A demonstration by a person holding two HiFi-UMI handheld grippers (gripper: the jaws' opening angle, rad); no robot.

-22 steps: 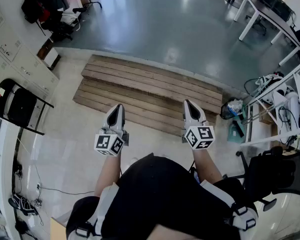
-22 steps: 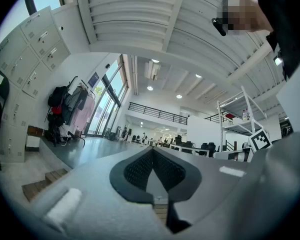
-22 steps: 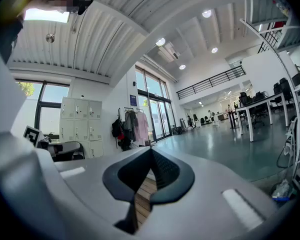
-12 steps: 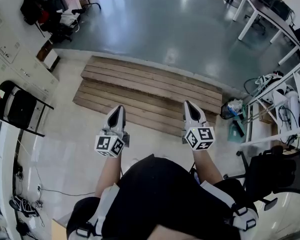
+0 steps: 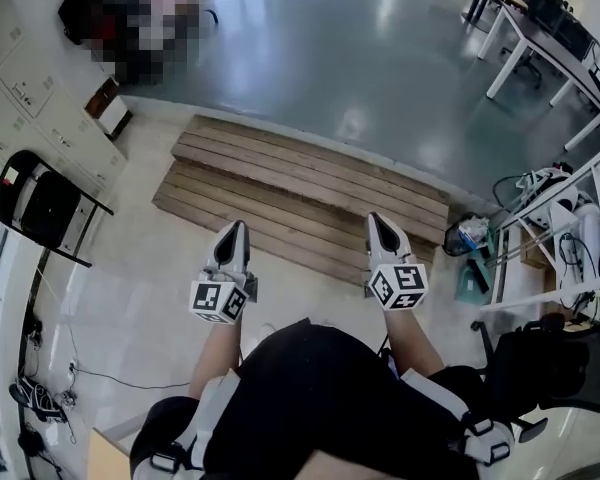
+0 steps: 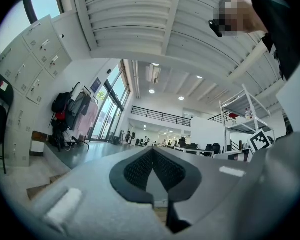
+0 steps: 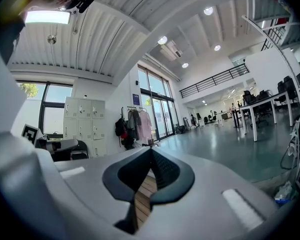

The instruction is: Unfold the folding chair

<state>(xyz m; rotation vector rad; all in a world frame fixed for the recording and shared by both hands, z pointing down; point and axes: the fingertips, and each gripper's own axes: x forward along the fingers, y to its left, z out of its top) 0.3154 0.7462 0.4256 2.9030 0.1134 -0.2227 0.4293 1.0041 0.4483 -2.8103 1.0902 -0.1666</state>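
— Where is the folding chair [image 5: 42,211], and why is it parked there?

— It stands on the pale floor [image 5: 140,298] at the far left, right up against the lockers [image 5: 40,118]. It looks stowed out of the walkway: closed up flat and propped nearly upright, so it takes little room.

— How does it look?

— It has a thin black tube frame with a black padded seat and back lying close together, and a small pale label [image 5: 12,176] near the top of the back. In the left gripper view only its dark rounded back shows, at the left edge. I'd say nothing on it has been opened yet.

— And the grippers?

— Both are well apart from it. The left gripper [image 5: 234,230] and the right gripper [image 5: 381,222] are held side by side in front of the person's body, pointing roughly level toward the wooden steps [image 5: 310,193], not toward the chair. Each gripper view shows its jaws pressed together with nothing between them, only the hall beyond.

— So why hold them like that?

— My guess is a neutral carrying pose. The person would have to turn left and walk over before either gripper could take the frame.
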